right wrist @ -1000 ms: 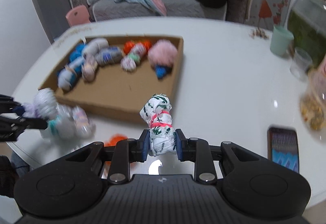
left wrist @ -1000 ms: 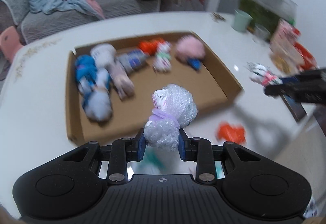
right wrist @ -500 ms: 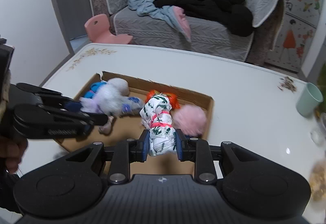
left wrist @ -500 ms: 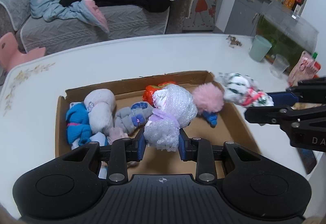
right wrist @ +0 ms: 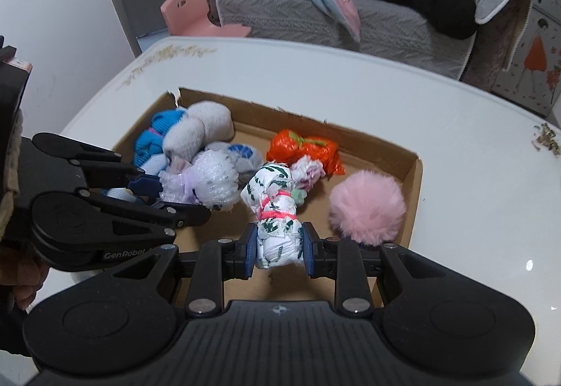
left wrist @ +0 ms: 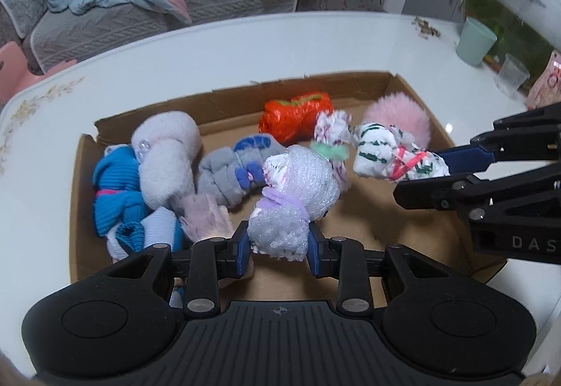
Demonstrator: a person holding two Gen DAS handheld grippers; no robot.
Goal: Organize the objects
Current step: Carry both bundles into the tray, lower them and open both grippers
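Note:
My left gripper (left wrist: 279, 247) is shut on a bubble-wrap bundle (left wrist: 294, 200) tied with a purple band, held over the cardboard tray (left wrist: 417, 94). My right gripper (right wrist: 277, 252) is shut on a white bundle with green leaf print (right wrist: 275, 210) tied with a pink band, also over the tray (right wrist: 417, 172). Each gripper shows in the other's view: the right one (left wrist: 445, 168) with its bundle (left wrist: 389, 158), the left one (right wrist: 154, 191) with its bundle (right wrist: 207, 180). The two bundles hang close side by side above the tray's middle.
The tray holds several bundles: a pink pompom (right wrist: 368, 203), an orange bundle (left wrist: 294, 115), grey (left wrist: 231, 172), blue (left wrist: 115, 193) and pale fuzzy (left wrist: 168, 154) socks. A mint cup (left wrist: 477, 40) and clear cup (left wrist: 512, 75) stand on the white table (left wrist: 210, 56). A sofa stands behind.
Both grippers have carried their bundles from beside the tray to over it and lower, toward each other. The bundles now hang near the tray's middle.

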